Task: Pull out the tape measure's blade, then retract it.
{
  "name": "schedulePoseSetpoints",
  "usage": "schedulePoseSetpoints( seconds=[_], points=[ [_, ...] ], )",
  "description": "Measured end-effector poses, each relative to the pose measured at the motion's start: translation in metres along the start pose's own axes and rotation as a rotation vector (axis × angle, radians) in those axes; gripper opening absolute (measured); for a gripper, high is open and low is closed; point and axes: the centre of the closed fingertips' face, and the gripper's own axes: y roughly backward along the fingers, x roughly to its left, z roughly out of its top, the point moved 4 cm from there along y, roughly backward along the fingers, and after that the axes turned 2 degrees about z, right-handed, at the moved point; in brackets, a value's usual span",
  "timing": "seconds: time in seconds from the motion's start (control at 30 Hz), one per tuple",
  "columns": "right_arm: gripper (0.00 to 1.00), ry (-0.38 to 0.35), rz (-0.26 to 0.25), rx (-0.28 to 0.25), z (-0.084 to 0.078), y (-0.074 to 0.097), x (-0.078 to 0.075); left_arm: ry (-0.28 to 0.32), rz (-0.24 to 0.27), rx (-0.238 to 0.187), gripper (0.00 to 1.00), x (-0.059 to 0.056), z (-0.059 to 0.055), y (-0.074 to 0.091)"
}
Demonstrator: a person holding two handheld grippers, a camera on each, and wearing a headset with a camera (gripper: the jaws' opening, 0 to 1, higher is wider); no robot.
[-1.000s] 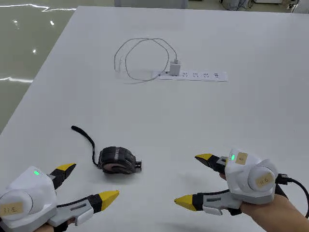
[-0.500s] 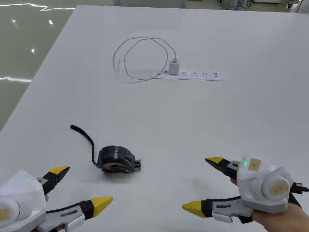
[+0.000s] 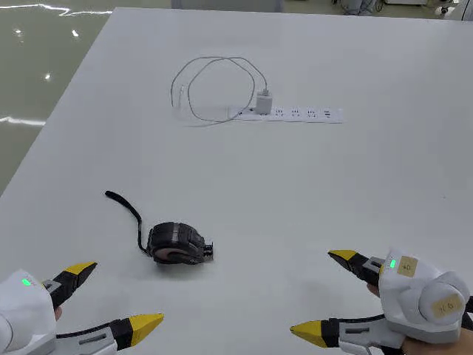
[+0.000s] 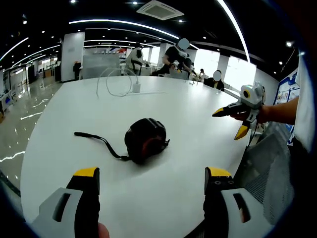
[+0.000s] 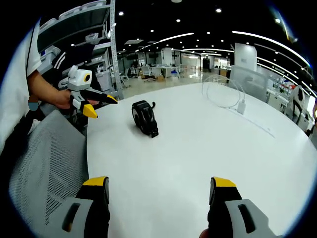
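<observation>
I have both grippers low at the near edge of the white table, and neither is on anything. The left gripper has its 2 yellow-tipped jaws spread wide with bare tabletop between them, and the right gripper is splayed the same way. The tape measure lies on the table between them, nearer my left gripper and a little farther out than both, touched by neither. It is a dark case lying on its side, and its black wrist strap trails away to the left. The blade is wound in, with just the end tab showing at the case's right side. In the left gripper view the tape measure sits just ahead of the open jaws, slightly left of centre. Farther out lie a white power strip, a charger plugged into it, and a looped white cable — all well apart from the tape measure.
</observation>
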Motion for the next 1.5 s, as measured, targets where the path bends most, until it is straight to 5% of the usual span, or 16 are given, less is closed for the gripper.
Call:
schedulePoseSetpoints(
  seconds=[0.63,1.5],
  points=[
    [0.88,-0.037,-0.037,0.028,-0.019,0.027,0.006,-0.001,-0.012,0.03,0.92,0.002,-0.012,0.015],
    [0.99,-0.082,-0.037,0.042,-0.034,0.041,0.012,-0.03,-0.018,0.067,0.99,0.004,-0.022,0.026]
  ],
)
